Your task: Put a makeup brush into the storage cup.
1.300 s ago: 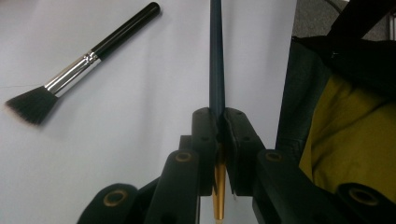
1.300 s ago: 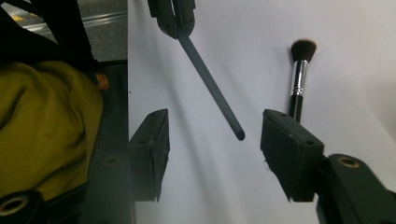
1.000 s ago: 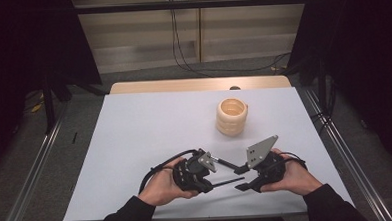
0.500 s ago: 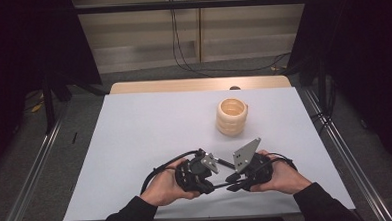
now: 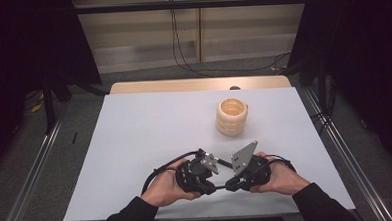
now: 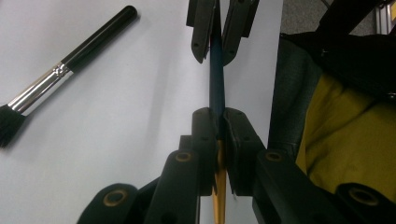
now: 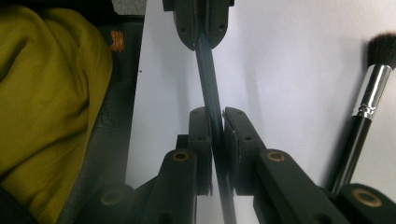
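Dim room, grey floor (image 5: 31, 162), white-topped table (image 5: 149, 122).

On my white table (image 5: 135, 143) a pale wooden ringed cup (image 5: 232, 117) stands upright toward the far right, well apart from me. A black-handled makeup brush (image 6: 56, 72) with a silver ferrule lies flat on the sheet. Cables (image 5: 197, 65) trail across the grey floor beyond.

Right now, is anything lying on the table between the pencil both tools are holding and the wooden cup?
Nothing visible does. The pencil is clamped in the left tool and the right tool, and the white table between them and the wooden cup is bare.
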The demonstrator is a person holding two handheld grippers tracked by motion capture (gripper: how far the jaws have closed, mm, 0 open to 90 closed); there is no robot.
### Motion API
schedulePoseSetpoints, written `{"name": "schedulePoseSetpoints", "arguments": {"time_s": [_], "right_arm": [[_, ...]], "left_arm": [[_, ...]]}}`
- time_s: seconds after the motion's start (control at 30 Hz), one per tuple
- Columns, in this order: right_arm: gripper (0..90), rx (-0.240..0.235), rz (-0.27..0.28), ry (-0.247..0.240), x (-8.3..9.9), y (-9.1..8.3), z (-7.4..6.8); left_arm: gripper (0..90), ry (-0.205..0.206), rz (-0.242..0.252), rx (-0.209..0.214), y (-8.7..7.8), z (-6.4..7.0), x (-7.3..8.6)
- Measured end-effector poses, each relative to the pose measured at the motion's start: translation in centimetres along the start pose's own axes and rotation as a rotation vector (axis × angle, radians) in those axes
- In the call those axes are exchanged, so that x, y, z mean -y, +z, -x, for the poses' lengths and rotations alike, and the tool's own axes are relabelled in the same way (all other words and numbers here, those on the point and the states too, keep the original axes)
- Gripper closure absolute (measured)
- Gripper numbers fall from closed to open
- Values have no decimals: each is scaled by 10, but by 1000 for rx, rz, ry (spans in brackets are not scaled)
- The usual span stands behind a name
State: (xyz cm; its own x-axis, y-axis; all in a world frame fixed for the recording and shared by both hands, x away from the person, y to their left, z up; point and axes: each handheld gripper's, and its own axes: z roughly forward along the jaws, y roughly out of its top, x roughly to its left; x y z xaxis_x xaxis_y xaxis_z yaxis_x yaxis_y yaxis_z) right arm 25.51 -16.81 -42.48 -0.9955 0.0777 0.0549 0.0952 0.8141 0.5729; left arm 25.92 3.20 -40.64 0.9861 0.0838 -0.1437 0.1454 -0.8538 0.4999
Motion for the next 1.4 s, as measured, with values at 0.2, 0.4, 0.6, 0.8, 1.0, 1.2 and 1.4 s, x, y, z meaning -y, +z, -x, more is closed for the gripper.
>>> {"name": "schedulePoseSetpoints", "arguments": {"time_s": [0.2, 0.4, 0.6, 0.8, 1.0, 1.2, 1.4], "right_arm": [[830, 1, 2, -15, 0, 1, -2], [843, -20, 45, -12, 2, -2, 0], [844, -28, 53, 2, 3, -3, 0], [844, -20, 65, 14, 4, -4, 1], [843, -17, 71, 31, 6, -6, 2], [843, -1, 82, 60, 10, -9, 6], [843, 25, 114, 99, 15, -14, 9]], "left_arm": [[829, 3, 6, -2, 0, -1, 1], [801, -32, 64, 11, -5, -4, 3], [699, -68, 98, 2, -8, -8, 5], [452, -101, 149, -39, -15, -12, 9], [169, -122, 216, -67, -20, -17, 15], [46, -182, 297, -82, -29, -20, 25], [29, -233, 350, -143, -38, -23, 38]]}}
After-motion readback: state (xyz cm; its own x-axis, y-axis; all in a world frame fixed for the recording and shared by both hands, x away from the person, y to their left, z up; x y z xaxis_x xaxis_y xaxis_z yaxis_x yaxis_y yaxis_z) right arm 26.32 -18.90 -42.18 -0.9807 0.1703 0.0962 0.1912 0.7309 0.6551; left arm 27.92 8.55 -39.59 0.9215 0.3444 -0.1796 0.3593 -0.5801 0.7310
